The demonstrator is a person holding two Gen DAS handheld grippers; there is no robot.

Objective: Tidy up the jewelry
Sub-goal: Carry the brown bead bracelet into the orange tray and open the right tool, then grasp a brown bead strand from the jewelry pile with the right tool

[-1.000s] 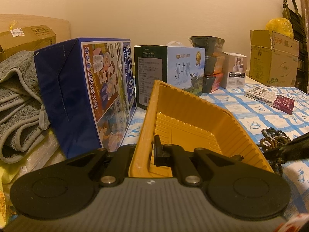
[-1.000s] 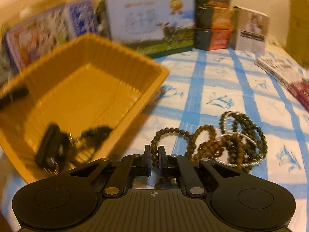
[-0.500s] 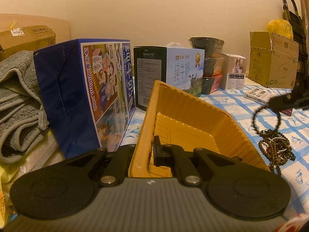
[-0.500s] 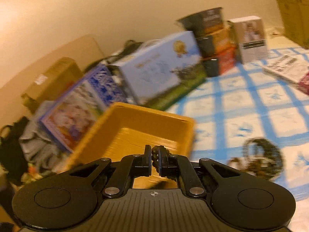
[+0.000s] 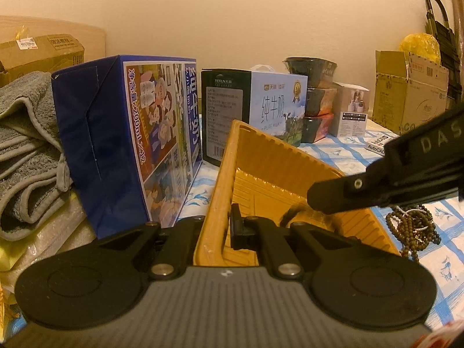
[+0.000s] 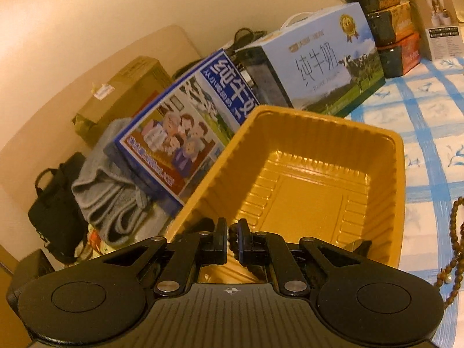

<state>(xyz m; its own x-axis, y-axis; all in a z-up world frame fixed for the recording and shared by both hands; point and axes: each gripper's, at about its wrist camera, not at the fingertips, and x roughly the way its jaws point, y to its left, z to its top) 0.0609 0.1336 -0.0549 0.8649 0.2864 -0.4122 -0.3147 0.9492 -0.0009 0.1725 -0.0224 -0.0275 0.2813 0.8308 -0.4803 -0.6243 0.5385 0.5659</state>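
Left gripper (image 5: 221,226) clamped tray (image 5: 290,168) rim. Right gripper (image 6: 231,239) pinched beads (image 6: 232,236) over tray. Cartons read "PURE MILK" (image 5: 278,107), "200mL×12" (image 5: 136,124); booklet "AutoCAD" (image 5: 377,146).

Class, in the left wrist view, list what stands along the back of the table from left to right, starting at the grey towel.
Folded grey towel → dark blue milk carton box → pale blue Pure Milk box → stacked dark bowls → small white box → open brown cardboard box.

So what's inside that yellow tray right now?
The yellow tray shows a bare ribbed floor. The right hand-held gripper holds a bead strand over its near end, hiding that corner.
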